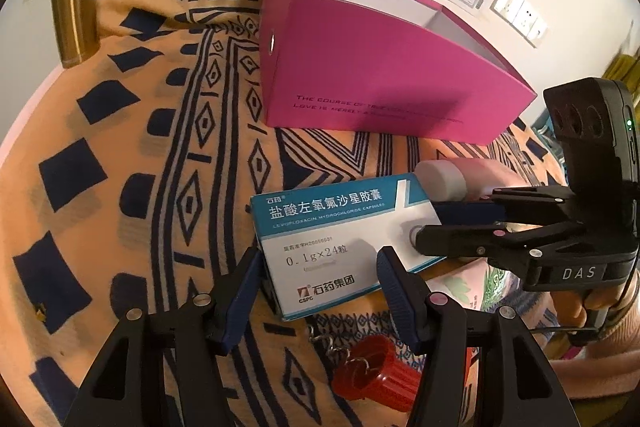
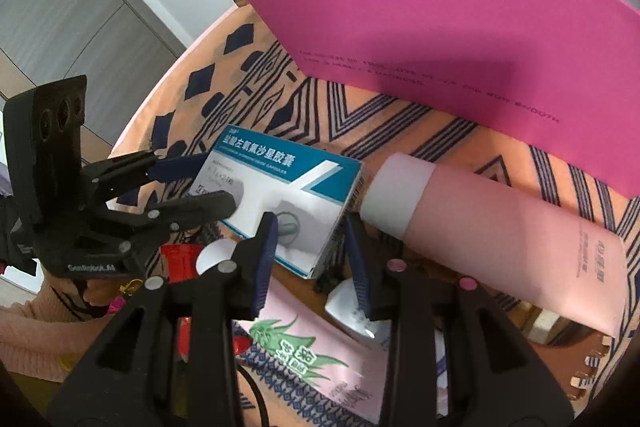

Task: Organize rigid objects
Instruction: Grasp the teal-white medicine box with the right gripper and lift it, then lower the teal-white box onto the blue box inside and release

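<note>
The levofloxacin capsule box (image 1: 340, 239) is held off the patterned cloth (image 1: 160, 167) that covers the desk, at about 5 o'clock from the open magenta gift box (image 1: 384, 75). Both tools straddle it. The left tool (image 1: 320, 279) stands at a middling width with a blue pad on either side of the box's near end; in the left wrist view the pads look to be touching its sides, but I cannot tell how hard they press. The right tool (image 2: 312, 251) is narrower and flanks the box's other corner, and a gap shows beside its right-hand pad, so I judge it loose and not carrying anything.

The chief risk, as I read it, is a two-handed muddle: if one tool lets go while the other has no firm hold, the light carton drops or pivots on one corner. Below it lie a red ridged cap (image 1: 372, 379) at 6 o'clock, a pink tissue pack (image 2: 304, 351) and other small clutter, so a fall would land on uneven things and skid. The pink tube with the white cap (image 2: 492, 227) lies just beside the box at 3 o'clock, and a swing that way could roll it. Too hard a squeeze would crush the thin card. The magenta wall stands high, so a low carry could clip its rim.
</note>
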Action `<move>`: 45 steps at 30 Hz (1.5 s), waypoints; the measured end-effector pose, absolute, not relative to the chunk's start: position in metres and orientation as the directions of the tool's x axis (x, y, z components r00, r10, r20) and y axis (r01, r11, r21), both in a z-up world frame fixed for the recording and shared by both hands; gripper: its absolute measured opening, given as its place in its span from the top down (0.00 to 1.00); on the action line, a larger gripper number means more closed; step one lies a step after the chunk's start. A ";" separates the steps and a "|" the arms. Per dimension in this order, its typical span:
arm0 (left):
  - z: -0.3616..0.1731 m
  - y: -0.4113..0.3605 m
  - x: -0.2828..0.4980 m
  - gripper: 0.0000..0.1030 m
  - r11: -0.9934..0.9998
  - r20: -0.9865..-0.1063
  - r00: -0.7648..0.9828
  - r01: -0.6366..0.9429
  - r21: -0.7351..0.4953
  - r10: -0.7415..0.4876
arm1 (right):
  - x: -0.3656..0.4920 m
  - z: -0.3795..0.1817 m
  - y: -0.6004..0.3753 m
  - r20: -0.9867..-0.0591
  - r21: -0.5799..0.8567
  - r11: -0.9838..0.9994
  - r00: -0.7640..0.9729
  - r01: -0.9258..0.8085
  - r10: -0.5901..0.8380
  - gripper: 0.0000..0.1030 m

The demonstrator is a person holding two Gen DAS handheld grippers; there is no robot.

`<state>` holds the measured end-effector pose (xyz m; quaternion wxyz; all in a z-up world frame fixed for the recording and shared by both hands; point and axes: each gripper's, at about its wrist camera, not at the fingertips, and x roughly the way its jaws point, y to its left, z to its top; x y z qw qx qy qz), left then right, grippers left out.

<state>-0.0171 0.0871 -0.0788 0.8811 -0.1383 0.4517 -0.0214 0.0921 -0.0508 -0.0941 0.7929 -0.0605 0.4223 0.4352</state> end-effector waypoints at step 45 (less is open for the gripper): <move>0.034 0.058 0.021 0.43 0.986 -0.654 0.742 0.067 -0.151 -0.150 | 0.070 0.012 -0.108 -0.503 0.171 0.621 0.475 -0.765 0.723 0.60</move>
